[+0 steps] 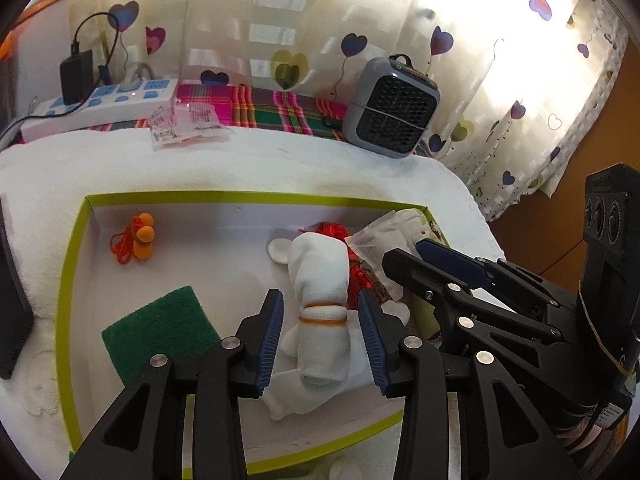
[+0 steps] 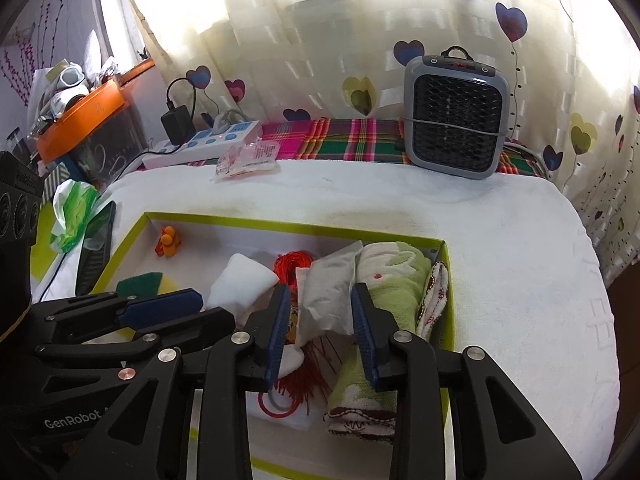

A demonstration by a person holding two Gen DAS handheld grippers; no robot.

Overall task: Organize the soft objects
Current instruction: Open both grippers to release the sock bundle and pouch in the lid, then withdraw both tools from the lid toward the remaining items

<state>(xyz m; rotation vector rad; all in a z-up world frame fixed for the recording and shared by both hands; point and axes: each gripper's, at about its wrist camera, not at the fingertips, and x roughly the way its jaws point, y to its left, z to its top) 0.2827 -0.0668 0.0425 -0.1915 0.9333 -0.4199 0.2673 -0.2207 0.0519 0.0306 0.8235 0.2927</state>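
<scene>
Left hand-held gripper [image 1: 322, 332] wide open astride 1 rolled white cloth [image 1: 320, 280] w/ orange band, in lime-rimmed box [image 1: 76, 248]; right hand-held gripper [image 2: 322, 330] open around 1 crinkly white packet [image 2: 326, 296].

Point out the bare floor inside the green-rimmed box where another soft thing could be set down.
Bare floor lies between the orange earplugs, the green scouring pad and the rolled white cloth. The box's right half is crowded: red cord, white pouch, green towel, with both claws over it.
</scene>
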